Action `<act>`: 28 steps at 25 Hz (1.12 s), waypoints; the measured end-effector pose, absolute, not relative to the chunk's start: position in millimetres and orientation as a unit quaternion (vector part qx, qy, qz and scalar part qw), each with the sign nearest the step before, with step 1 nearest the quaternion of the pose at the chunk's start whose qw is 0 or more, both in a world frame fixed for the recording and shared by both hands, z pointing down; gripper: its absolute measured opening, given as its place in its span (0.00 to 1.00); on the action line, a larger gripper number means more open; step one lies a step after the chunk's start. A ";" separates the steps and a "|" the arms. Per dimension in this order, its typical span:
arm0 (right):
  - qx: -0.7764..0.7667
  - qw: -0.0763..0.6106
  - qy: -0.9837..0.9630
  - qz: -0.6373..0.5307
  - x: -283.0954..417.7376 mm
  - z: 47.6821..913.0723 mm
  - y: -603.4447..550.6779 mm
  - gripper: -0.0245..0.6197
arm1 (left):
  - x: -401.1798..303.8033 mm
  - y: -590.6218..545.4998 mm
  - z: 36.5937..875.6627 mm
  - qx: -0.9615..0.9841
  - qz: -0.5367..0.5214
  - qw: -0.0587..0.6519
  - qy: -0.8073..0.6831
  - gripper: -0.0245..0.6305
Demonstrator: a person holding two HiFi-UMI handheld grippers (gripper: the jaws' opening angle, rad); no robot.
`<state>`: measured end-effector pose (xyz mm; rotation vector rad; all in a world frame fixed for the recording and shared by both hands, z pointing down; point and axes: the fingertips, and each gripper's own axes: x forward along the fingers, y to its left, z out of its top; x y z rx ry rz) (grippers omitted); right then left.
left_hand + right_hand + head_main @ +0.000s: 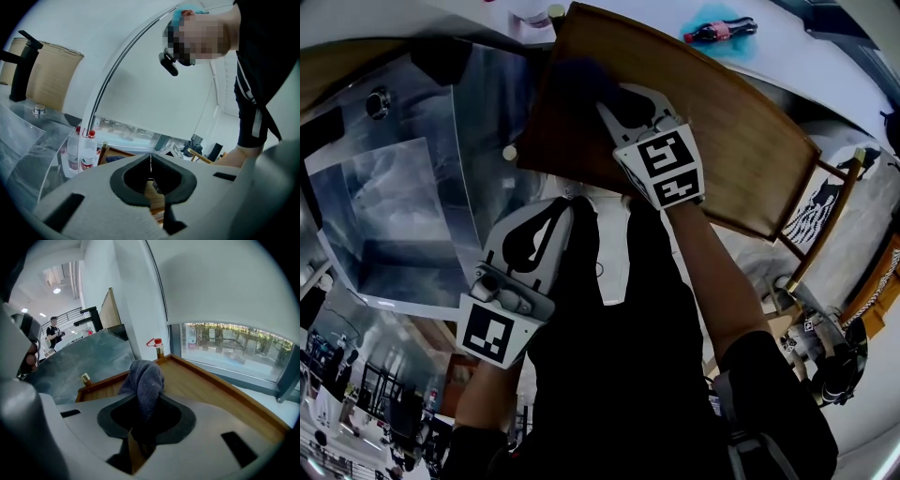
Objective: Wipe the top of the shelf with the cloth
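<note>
I'm pinching the grey cloth (146, 376) in my right gripper (143, 404), jaws closed tight on it, pressing it onto the wooden shelf top (211, 385) near one corner. My left gripper (150, 158) is hanging clear of the shelf, jaws together, holding nothing.

**Right arm stretched forward, left gripper held back near the body**

The right gripper (614, 105) reaches ahead on a bare forearm (712, 281), with a black sleeve (769, 384) above the elbow. Its jaws are clamped on a grey-blue cloth (145, 376) that bunches up past their tips. The left gripper (555, 217) sits lower in the head view, close to the torso and pointing forward. Its jaws are pressed together at the tips with nothing between them.
</note>
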<state>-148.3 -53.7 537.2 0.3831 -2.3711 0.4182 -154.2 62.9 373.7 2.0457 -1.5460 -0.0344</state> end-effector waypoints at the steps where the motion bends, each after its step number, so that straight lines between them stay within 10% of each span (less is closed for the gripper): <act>1: 0.149 0.345 -0.912 0.162 -144.6 537.6 -53.7 0.18 | -151.7 61.7 373.9 0.766 -0.012 0.285 -0.576 0.07; 28: 0.220 0.344 -0.892 0.195 -7.3 538.5 -72.9 0.18 | -46.8 36.1 372.7 0.806 0.012 0.283 -0.520 0.07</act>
